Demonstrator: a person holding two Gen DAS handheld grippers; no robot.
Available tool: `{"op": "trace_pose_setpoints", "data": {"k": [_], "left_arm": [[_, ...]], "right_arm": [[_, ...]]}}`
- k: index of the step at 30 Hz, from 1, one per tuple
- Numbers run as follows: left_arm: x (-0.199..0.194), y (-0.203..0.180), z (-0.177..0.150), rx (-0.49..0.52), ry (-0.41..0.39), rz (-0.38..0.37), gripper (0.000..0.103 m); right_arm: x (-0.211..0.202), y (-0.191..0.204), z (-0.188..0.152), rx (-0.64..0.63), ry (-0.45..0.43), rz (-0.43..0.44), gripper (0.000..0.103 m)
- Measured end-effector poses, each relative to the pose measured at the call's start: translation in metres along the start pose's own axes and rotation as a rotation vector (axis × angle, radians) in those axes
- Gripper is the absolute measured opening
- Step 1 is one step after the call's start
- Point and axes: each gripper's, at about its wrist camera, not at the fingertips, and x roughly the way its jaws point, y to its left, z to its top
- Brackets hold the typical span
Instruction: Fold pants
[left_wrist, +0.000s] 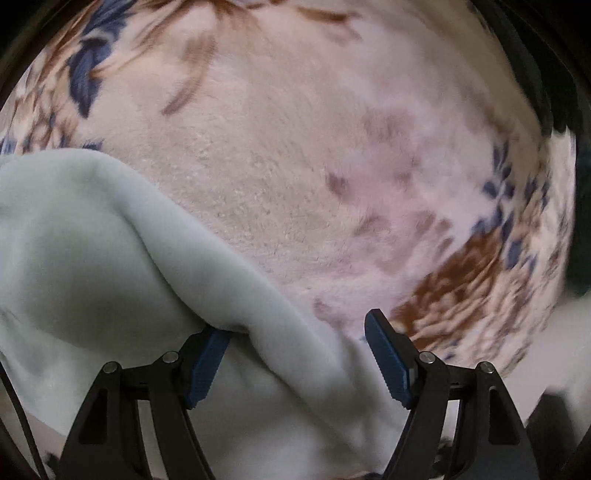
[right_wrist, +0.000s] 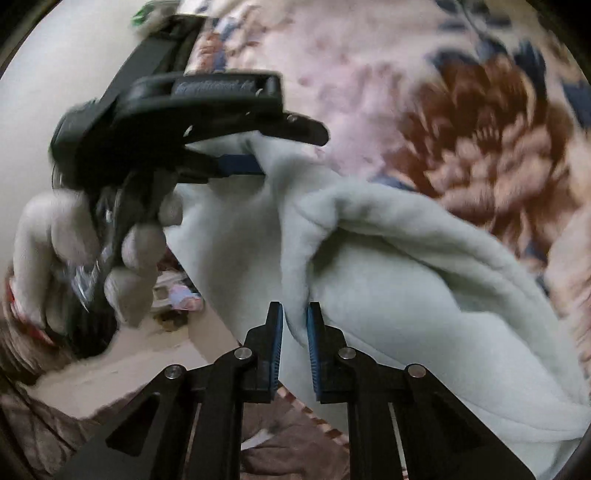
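The pants (left_wrist: 110, 240) are pale mint fleece, bunched on a floral blanket. In the left wrist view they fill the lower left and drape between my left gripper's (left_wrist: 297, 325) wide-apart jaws. Its left pad (left_wrist: 207, 365) is tucked against a fold; its right pad (left_wrist: 388, 354) stands free of the cloth, so it is open. The right wrist view shows the pants (right_wrist: 406, 277) lifted into a ridge. My right gripper (right_wrist: 294, 310) is shut on a fold of them, with cloth pinched between the blue pads. The left gripper (right_wrist: 290, 147) sits at the pants' far edge.
The pink, brown and blue floral blanket (left_wrist: 295, 129) (right_wrist: 480, 129) covers the surface all around. A gloved hand (right_wrist: 55, 240) holds the left gripper's handle. Beyond the bed's edge lie a pale floor with small clutter (right_wrist: 177, 295) and brownish cloth (right_wrist: 295, 443).
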Motion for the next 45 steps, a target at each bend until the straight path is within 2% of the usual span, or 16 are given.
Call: {"op": "trace_pose_setpoints", "data": {"k": [3,7,14,18,21,22,23,25,27,30,33,34,36,39,43,45], "left_arm": [[0.003,-0.009,-0.008,0.061,-0.028,0.036,0.073],[0.003,-0.008,-0.012,0.060,-0.044,0.021,0.073],[-0.011,0.018,-0.020,-0.011,-0.043,-0.067,0.070],[-0.044,0.038,-0.041,-0.044,-0.111,-0.136,0.071],[-0.060,0.051,-0.060,0.000,-0.179,-0.089,0.071],[-0.059,0.057,-0.065,0.022,-0.193,-0.038,0.071],[-0.052,0.065,-0.068,0.033,-0.190,0.025,0.071],[-0.037,0.086,-0.067,0.002,-0.132,0.046,0.070],[-0.023,0.102,-0.069,-0.027,-0.096,0.024,0.070],[-0.023,0.103,-0.066,-0.022,-0.096,0.024,0.071],[-0.020,0.102,-0.062,-0.042,-0.088,0.019,0.071],[-0.020,0.103,-0.061,-0.042,-0.086,0.016,0.071],[-0.023,0.108,-0.060,-0.024,-0.087,0.014,0.071],[-0.023,0.106,-0.061,0.000,-0.096,0.012,0.071],[-0.031,0.104,-0.062,-0.016,-0.095,0.008,0.071],[-0.042,0.093,-0.066,-0.010,-0.114,0.016,0.071]], "right_arm": [[-0.008,-0.022,0.017,0.094,0.006,0.101,0.021],[-0.033,-0.058,0.036,0.234,-0.055,0.235,0.064],[0.010,-0.110,0.063,0.516,0.072,0.321,0.064],[0.030,-0.109,0.074,0.555,0.112,0.356,0.066],[0.057,-0.107,0.092,0.589,0.138,0.387,0.064],[0.064,-0.102,0.098,0.589,0.153,0.331,0.042],[0.060,-0.094,0.101,0.571,0.158,0.291,0.028],[0.033,-0.079,0.116,0.506,0.108,0.223,0.017],[0.000,-0.077,0.126,0.473,0.045,0.210,0.017],[-0.004,-0.078,0.135,0.442,0.079,0.201,0.018],[0.028,-0.074,0.141,0.426,0.195,0.179,0.053],[0.036,-0.070,0.142,0.397,0.217,0.131,0.045],[0.031,-0.071,0.145,0.390,0.229,0.070,0.014],[-0.020,-0.077,0.169,0.401,0.125,0.039,0.014],[-0.069,-0.071,0.180,0.335,0.028,-0.213,0.015],[-0.093,-0.061,0.174,0.305,-0.021,-0.260,0.018]]}}
